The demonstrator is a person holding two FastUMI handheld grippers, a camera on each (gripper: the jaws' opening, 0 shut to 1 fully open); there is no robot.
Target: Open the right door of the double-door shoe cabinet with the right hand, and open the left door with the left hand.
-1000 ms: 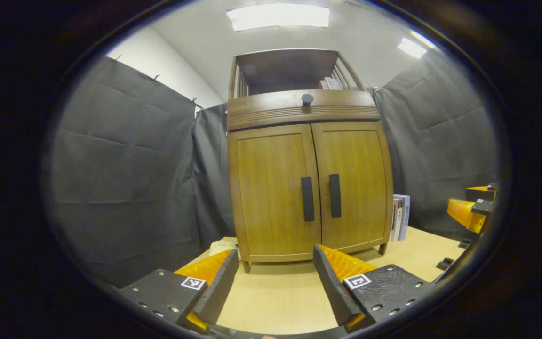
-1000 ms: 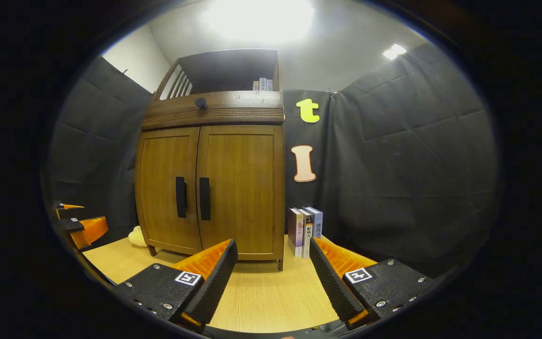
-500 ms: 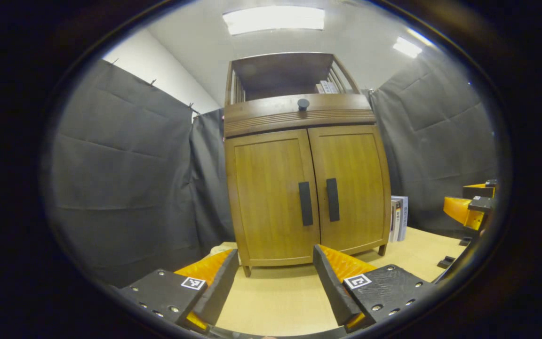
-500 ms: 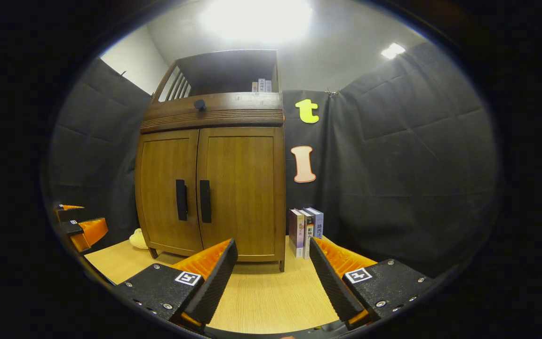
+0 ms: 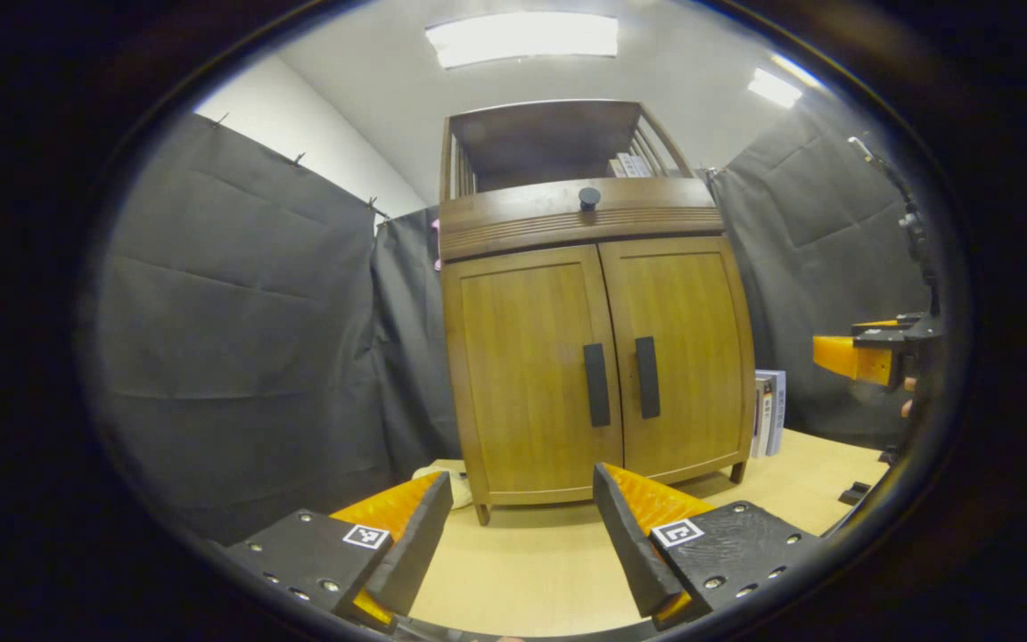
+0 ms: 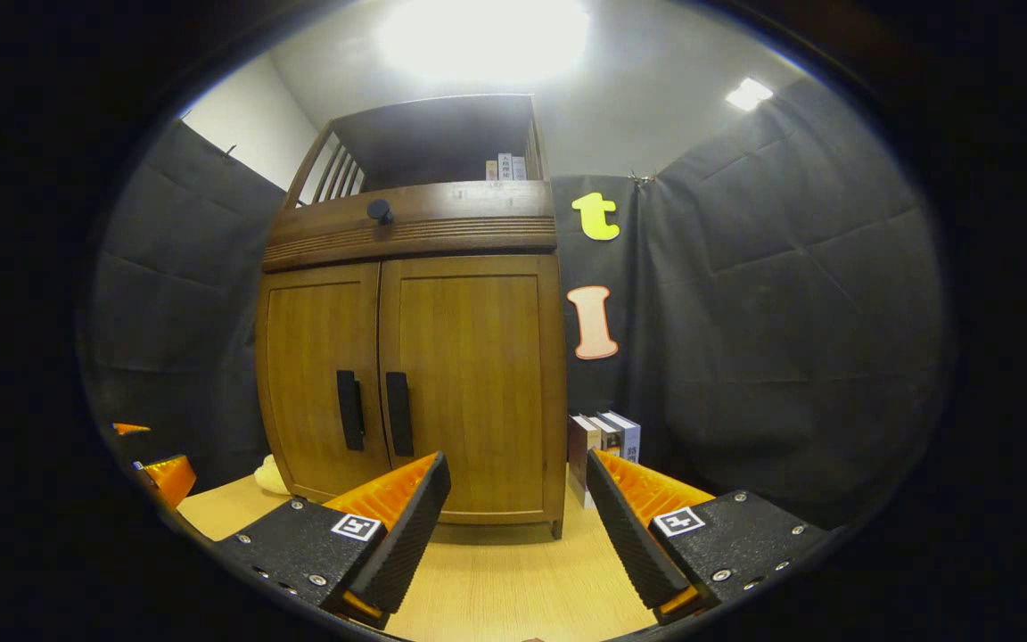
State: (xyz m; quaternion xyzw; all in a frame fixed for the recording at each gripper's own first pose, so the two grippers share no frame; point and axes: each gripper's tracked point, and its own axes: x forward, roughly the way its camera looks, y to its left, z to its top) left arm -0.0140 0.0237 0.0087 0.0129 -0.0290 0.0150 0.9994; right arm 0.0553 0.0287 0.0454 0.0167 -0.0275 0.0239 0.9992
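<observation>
Closing on the cabinet, both doors untouched

Comparing with the frames from a second ago, I find the shoe cabinet (image 6: pixel 411 357) larger and lower in the right gripper view, which I read as the right gripper (image 6: pixel 518 504) having advanced toward it and tipped upward. In the left gripper view the cabinet has drifted slightly toward 3 o'clock, so the left gripper (image 5: pixel 522 526) has moved little. The right gripper also appears there at 3 o'clock, higher than before, with part of a hand just beneath it.

Both doors remain flush and closed. The right door (image 6: pixel 469 383) carries its right handle (image 6: pixel 398 414) at about 10 o'clock from the right jaws, well apart. The left door (image 5: pixel 531 374) carries its left handle (image 5: pixel 596 384) at about 1 o'clock from the left jaws, also well apart.

Both sets of jaws stand spread wide and hold nothing.

A row of books (image 6: pixel 604 437) stands on the tabletop (image 5: pixel 522 571) just beside the cabinet's right side, near the right gripper's path. A pale soft item (image 5: pixel 442 473) lies by the cabinet's left foot.

My judgement: the approach is under way and no opening has begun. The right gripper should go first, swinging leftward onto the right handle.
</observation>
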